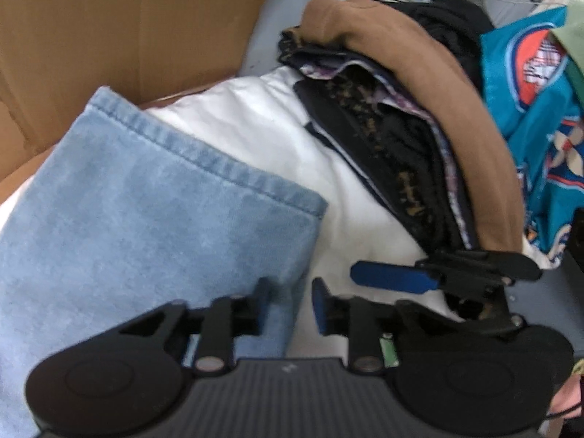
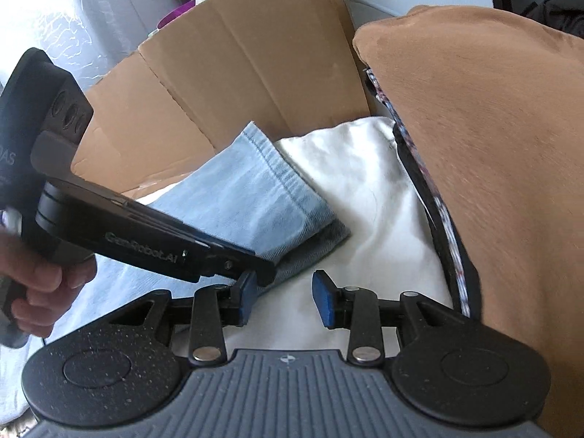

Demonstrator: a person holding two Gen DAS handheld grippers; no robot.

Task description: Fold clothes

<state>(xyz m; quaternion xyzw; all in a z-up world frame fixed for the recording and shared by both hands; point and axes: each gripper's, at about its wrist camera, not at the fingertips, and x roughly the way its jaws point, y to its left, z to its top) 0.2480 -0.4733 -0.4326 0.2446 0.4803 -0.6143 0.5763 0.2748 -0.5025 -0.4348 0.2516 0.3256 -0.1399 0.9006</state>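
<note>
Folded jeans (image 1: 146, 200) on white cloth (image 1: 262, 135), cardboard box (image 1: 127, 29) behind

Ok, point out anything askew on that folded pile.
The folded jeans lie crooked on the white cloth, their lower layer poking out unevenly at the corner. Beside them, the brown garment slumps over a leaning stack of dark clothes.
</note>
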